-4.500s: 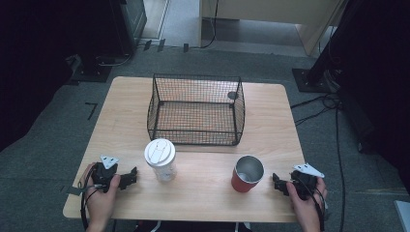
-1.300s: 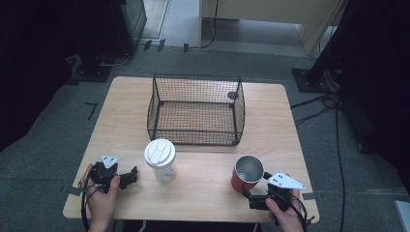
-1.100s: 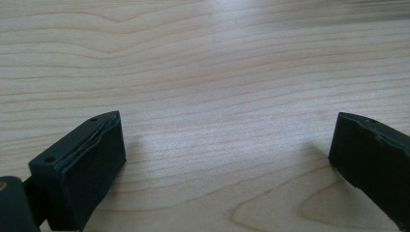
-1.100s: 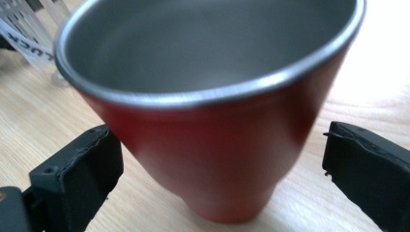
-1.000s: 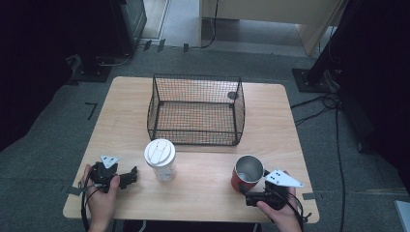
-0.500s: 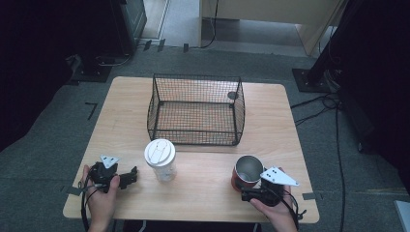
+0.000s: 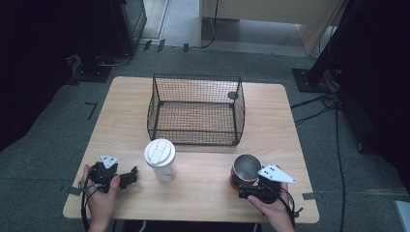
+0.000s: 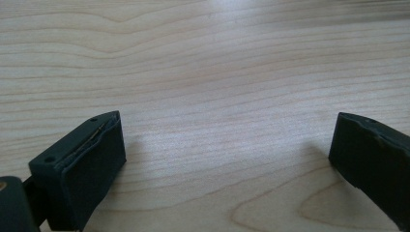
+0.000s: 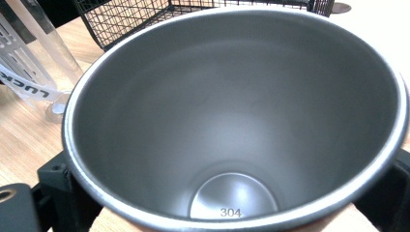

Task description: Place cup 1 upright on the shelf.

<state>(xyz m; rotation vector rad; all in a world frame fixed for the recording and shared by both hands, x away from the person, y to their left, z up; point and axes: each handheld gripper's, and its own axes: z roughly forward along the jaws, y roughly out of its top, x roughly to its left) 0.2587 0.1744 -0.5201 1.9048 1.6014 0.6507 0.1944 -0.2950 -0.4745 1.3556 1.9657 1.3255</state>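
A red cup (image 7: 245, 169) with a bare steel inside (image 9: 232, 111) stands upright on the front right of the wooden table (image 7: 270, 121). My right gripper (image 7: 243, 187) lies level behind its base, one jaw on each side of the cup. The jaws closed in on the cup and have just eased open a little, and both still touch its wall. My left gripper (image 7: 130, 176) rests at the front left, open, with bare wood between its fingers (image 8: 92, 164). A paper cup with a white lid (image 7: 160, 158) stands between the two grippers.
A black wire basket (image 7: 193, 133) sits open-topped in the middle of the table, behind both cups. Its mesh (image 9: 130, 14) shows just past the red cup, with the paper cup (image 9: 29, 58) to the left. The table's front edge is close to both hands.
My right gripper has slid left from the table's right edge up to the red cup, and its jaws now sit around the cup. The left gripper has stayed put.
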